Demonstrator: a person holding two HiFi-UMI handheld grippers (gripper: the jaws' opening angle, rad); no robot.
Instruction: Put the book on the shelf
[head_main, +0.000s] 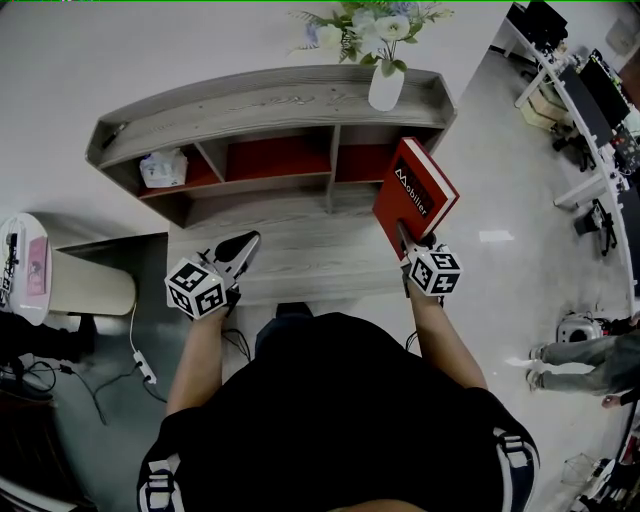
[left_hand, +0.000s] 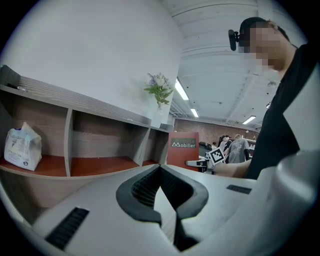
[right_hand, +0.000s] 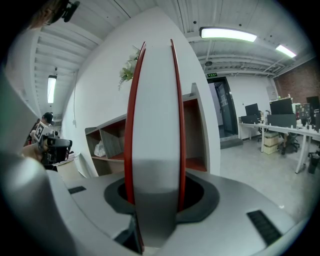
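A red hardcover book (head_main: 415, 195) stands tilted in front of the shelf's right compartment, and my right gripper (head_main: 410, 245) is shut on its lower edge. In the right gripper view the book (right_hand: 155, 125) rises edge-on between the jaws, red covers either side of white pages. The grey wooden shelf (head_main: 270, 105) has red-backed compartments and a low ledge in front. My left gripper (head_main: 237, 250) hovers over that ledge at the left, shut with nothing in it. From the left gripper view (left_hand: 161, 172) the book (left_hand: 182, 150) shows beyond the shelf's right end.
A white vase of flowers (head_main: 385, 85) stands on the shelf top at the right. A tissue pack (head_main: 163, 168) sits in the left compartment. A round white side table (head_main: 30, 270) and floor cables (head_main: 140, 365) are at the left; desks (head_main: 590, 100) are at the far right.
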